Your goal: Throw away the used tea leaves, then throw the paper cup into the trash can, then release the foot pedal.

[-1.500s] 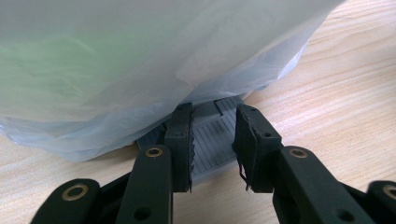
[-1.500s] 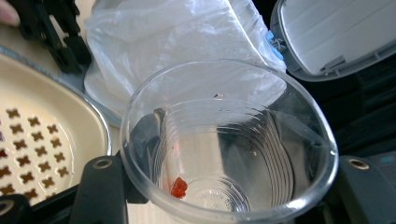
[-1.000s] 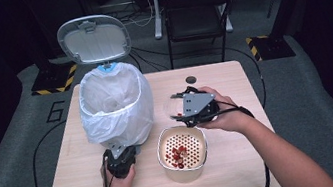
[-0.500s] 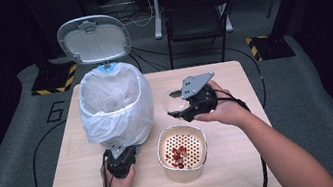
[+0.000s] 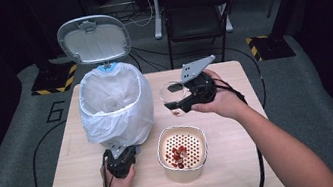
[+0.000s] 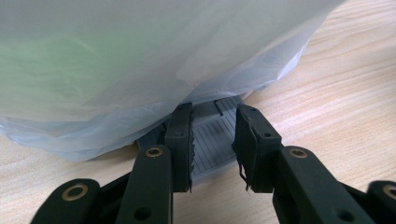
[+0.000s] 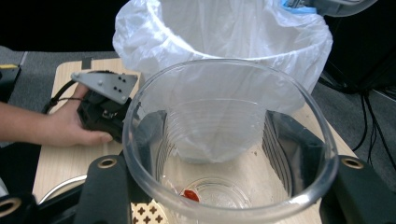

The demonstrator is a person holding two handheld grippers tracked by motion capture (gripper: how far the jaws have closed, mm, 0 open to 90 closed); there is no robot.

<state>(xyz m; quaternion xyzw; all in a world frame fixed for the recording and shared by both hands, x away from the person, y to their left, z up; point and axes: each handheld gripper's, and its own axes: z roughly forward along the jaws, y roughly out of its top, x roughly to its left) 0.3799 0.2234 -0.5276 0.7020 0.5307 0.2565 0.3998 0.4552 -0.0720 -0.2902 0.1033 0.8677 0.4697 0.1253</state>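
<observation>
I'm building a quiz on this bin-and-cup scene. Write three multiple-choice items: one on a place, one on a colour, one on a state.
1. Where is the clear cup?
A. Flat on the table
B. Raised in the right gripper, beside the bin
C. Inside the strainer bowl

2. What colour are the bits in the strainer bowl?
A. Red
B. Blue
C. Green

3. How is the bin's lid?
A. Shut
C. Lying on the table
B. Standing open

Key: 1 B, the right gripper view shows both jaws against the cup's sides; 2 A, the high view shows red pieces on the perforated insert; 3 B, the lid stands upright behind the white liner while the left gripper clamps the pedal.
</observation>
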